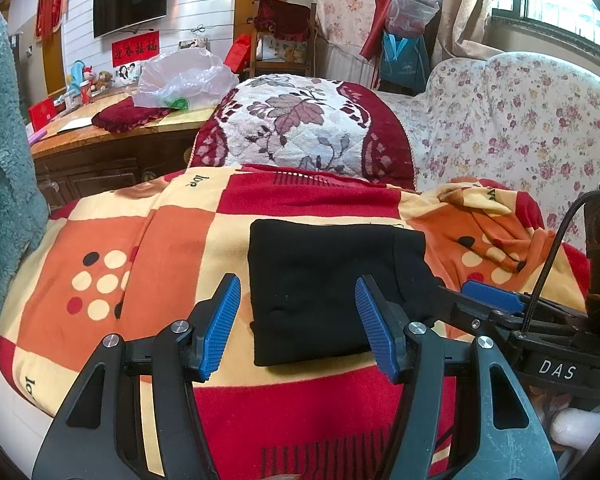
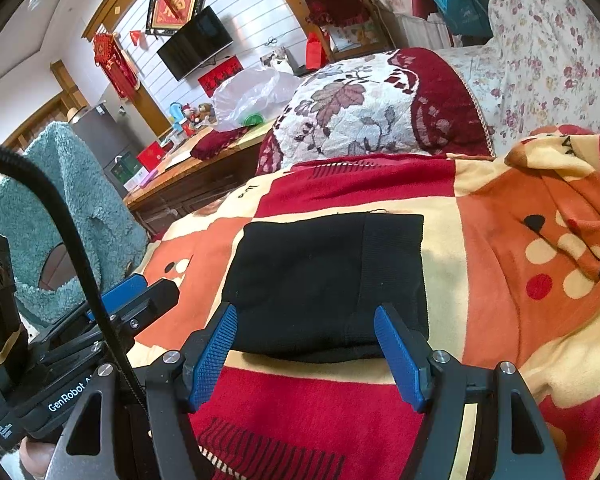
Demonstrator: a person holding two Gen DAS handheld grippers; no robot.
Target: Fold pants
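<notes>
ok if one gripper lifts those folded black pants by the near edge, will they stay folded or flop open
The black pants are soft knit in stacked layers, so they would probably sag and unfold if pinched at one point. They look light for their size. Pushed, they would likely drag on the fuzzy blanket and bunch rather than slide.

Near right corner of the black pants [image 1: 320,280] hidden behind the right hand-held gripper [image 1: 484,300]. Blanket [image 1: 172,240] cut off by the lower picture edge. Small things on the far table [image 1: 112,136] too small to tell.
</notes>
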